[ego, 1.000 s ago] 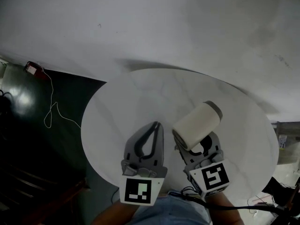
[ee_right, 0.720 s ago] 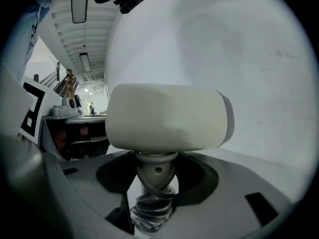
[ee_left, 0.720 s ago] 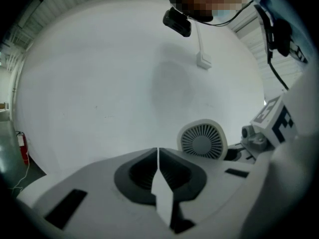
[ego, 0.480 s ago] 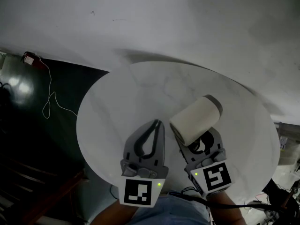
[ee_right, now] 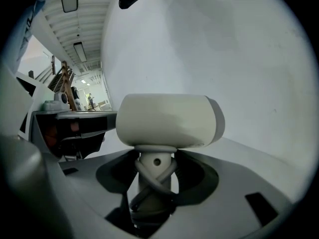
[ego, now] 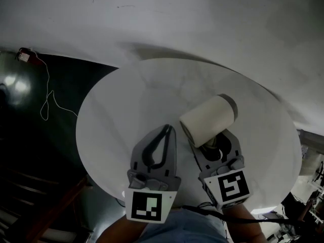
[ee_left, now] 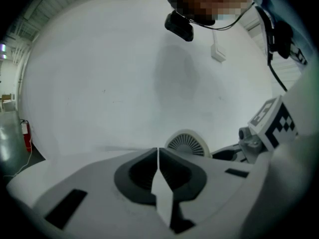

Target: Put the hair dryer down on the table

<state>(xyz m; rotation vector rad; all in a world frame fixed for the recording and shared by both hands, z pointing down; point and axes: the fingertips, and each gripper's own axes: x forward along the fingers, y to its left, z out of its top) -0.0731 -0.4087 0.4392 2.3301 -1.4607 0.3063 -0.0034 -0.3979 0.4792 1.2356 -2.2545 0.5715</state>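
Right hand-held gripper [ego: 215,145] is the one doing the work. In its own view [ee_right: 154,171] the jaws are clamped on the handle [ee_right: 151,180] of the hair dryer [ee_right: 169,119], and there's a cord wrapped criss-cross round that handle. The cream barrel sits crosswise right on top of the jaws.

From the head view, the hair dryer [ego: 208,120] sits over the round white bench [ego: 126,100], a bit toward 4 o'clock from the bench's middle. The barrel points toward 2 o'clock and its grey end is the far one. I can't tell whether it's touching the bench top or just held above it.

Left hand-held gripper [ego: 166,131] is at 9 o'clock of the right one, close beside it and over the near part of the bench. Its view [ee_left: 158,156] shows the jaws pressed together with only a thin slit between them and nothing in there. The dryer's round vent grille [ee_left: 187,144] peeks up just behind the jaws, toward 1 o'clock.

Off the bench at 10 o'clock there's a dark floor with a small red thing [ego: 24,56] and a thin white cord [ego: 48,97] trailing from it.
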